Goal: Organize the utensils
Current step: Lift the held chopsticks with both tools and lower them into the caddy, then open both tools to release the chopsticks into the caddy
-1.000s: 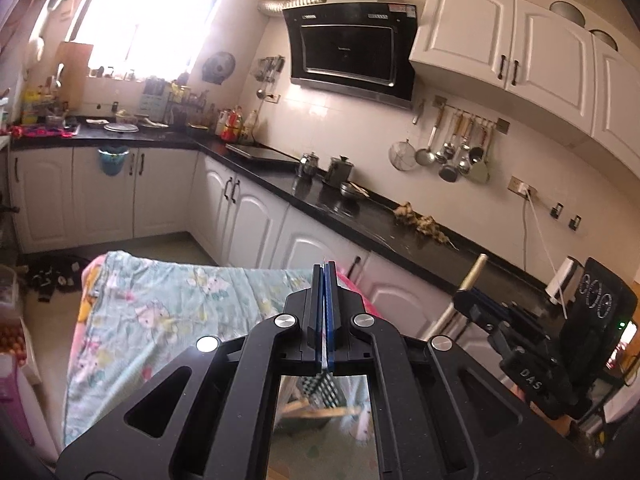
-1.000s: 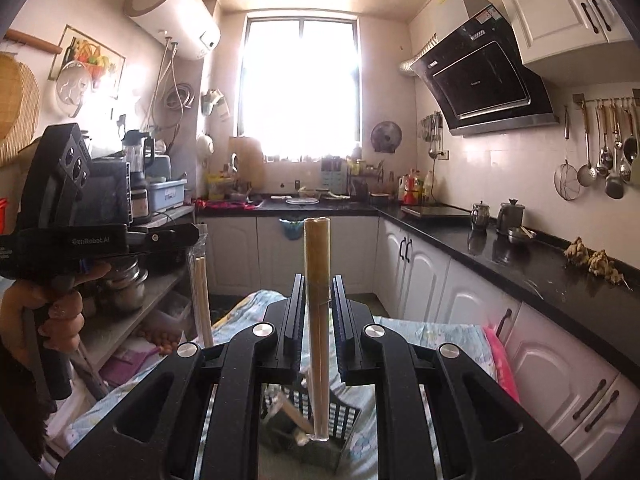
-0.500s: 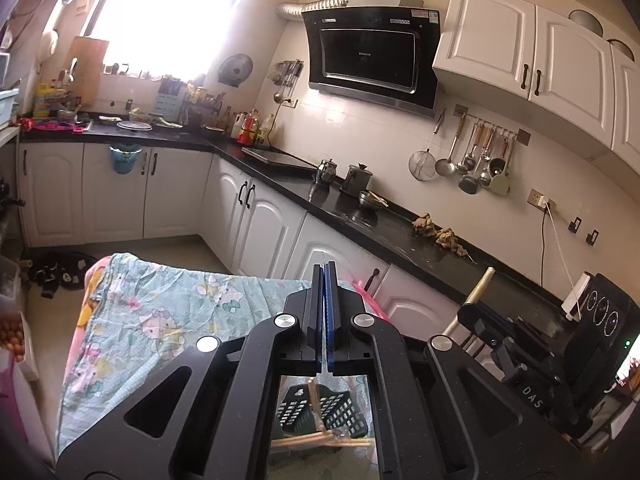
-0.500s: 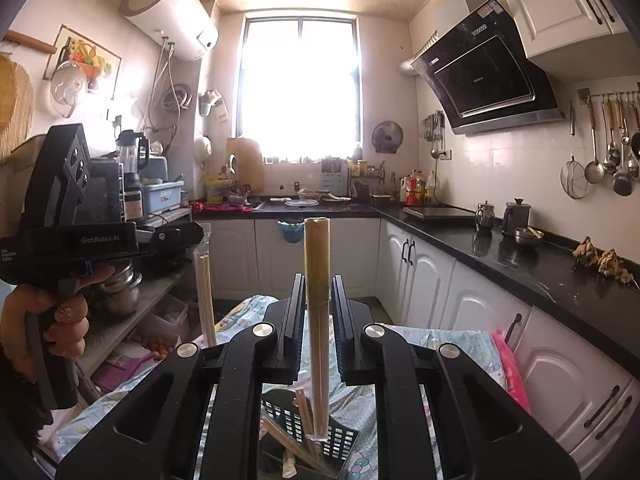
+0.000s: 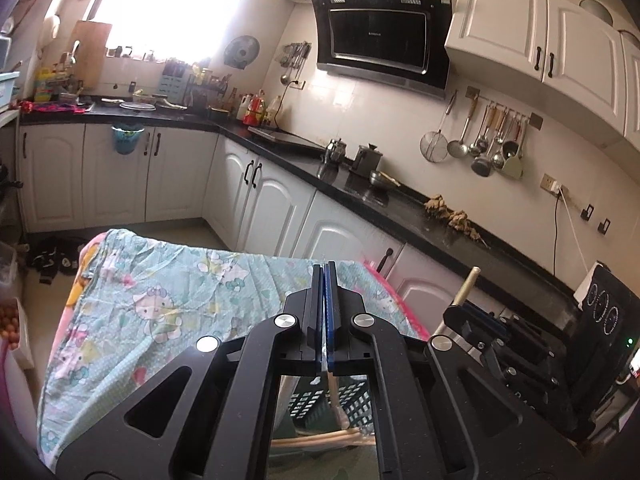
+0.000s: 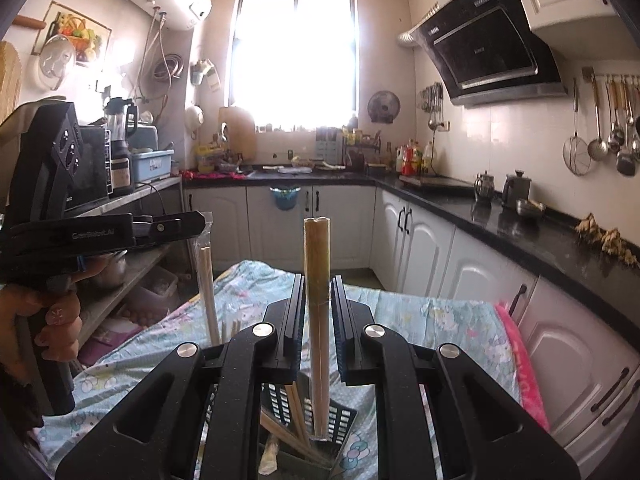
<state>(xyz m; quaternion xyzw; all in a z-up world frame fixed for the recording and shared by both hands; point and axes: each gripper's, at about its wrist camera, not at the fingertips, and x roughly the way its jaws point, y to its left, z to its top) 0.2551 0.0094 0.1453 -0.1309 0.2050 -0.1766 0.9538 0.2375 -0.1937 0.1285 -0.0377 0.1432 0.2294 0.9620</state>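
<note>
Covering the surface [image 5: 168,292] is a pale blue cartoon-print cloth, and on it stands a dark slotted utensil basket [image 6: 340,420] that already holds several wooden chopsticks leaning at angles. The right gripper [image 6: 316,320] has its fingers closed on a wrapped bundle of chopsticks [image 6: 318,280], held upright with the lower end just inside the basket, probably so it can slide straight down among the others. The left gripper [image 5: 325,312] has its fingers pressed fully together on the top edge of a clear plastic sleeve holding a pair of chopsticks [image 6: 206,280], which hangs below it toward the same basket; pinching only the thin film likely explains why the fingers meet. A person's hand [image 6: 48,320] grips the left handle. On that handle the lettering reads roughly "GenRobot.AI". The range hood carries a small brand mark too blurred to read.
</note>
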